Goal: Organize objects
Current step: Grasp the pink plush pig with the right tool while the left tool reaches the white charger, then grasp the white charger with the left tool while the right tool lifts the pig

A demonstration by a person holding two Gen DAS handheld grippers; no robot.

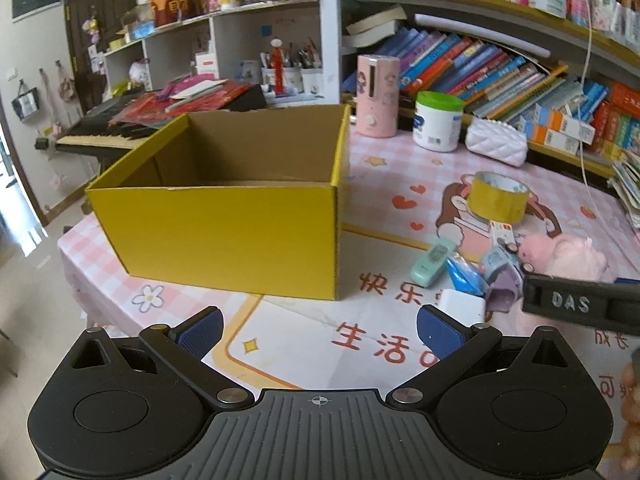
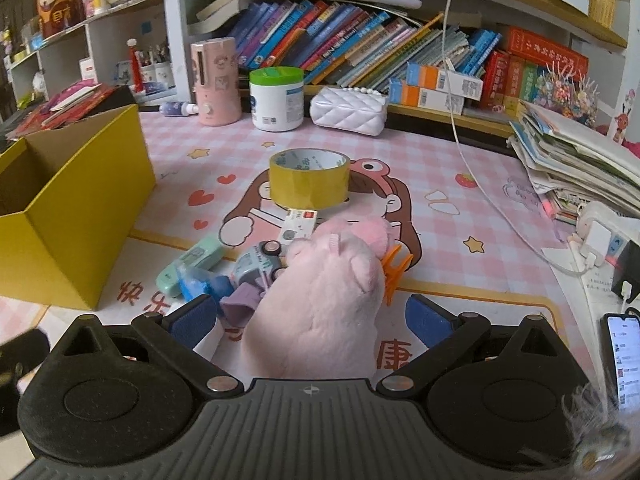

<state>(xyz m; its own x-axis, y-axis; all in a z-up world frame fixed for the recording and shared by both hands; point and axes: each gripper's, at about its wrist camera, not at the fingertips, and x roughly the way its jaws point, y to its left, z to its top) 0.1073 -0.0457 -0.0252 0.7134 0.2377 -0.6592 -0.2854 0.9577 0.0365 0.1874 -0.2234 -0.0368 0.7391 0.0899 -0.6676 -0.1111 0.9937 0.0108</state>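
An open yellow cardboard box (image 1: 224, 220) stands on the pink table mat, and the little of its inside that shows is bare; its corner also shows at the left of the right wrist view as the box (image 2: 72, 216). My left gripper (image 1: 320, 330) is open over the mat in front of the box, holding nothing. My right gripper (image 2: 312, 316) is open, its blue pads on either side of a pink plush toy (image 2: 324, 304), apart from it. Beside the plush lie a mint stapler (image 2: 192, 264), a toy car (image 2: 256, 264), a purple piece (image 2: 240, 304), an orange clip (image 2: 394, 270) and a tape roll (image 2: 309, 180).
A pink dispenser (image 2: 214, 80), a white tub with a green lid (image 2: 276, 98) and a white quilted bag (image 2: 348, 110) stand at the back before shelves of books. A paper stack (image 2: 576, 160), a charger with cable (image 2: 596, 236) and a phone (image 2: 624, 360) occupy the right side.
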